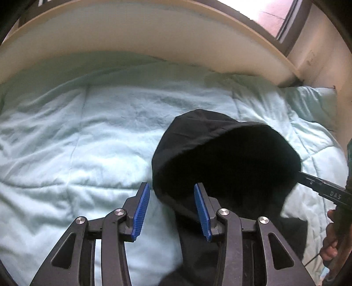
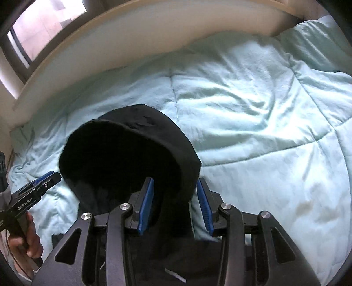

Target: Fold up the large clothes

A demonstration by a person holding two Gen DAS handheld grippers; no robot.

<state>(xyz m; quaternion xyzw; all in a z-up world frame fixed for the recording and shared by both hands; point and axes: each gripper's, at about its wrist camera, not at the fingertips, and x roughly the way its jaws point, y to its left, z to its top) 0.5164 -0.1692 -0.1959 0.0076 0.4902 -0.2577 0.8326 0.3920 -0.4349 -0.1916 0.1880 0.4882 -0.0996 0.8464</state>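
Observation:
A black hooded garment lies on a pale teal comforter (image 1: 88,132). Its hood (image 1: 220,154) faces me with the dark opening showing. My left gripper (image 1: 171,186) hangs over the hood's left edge. Its blue pads stand apart, with comforter and the cloth's edge below the gap. From the right, the right gripper (image 1: 308,178) reaches in, and its tip is hidden behind the hood. In the right wrist view the hood (image 2: 123,154) fills the middle. Black cloth shows between the pads of my right gripper (image 2: 175,180), which stand apart. The left gripper (image 2: 55,176) sits at the hood's left rim.
The comforter (image 2: 264,110) spreads wide around the garment. A cream padded board (image 1: 132,33) runs along the far side of the bed under a window (image 1: 279,17). A teal pillow (image 1: 312,99) lies far right. A hand (image 2: 30,237) holds the left gripper's handle.

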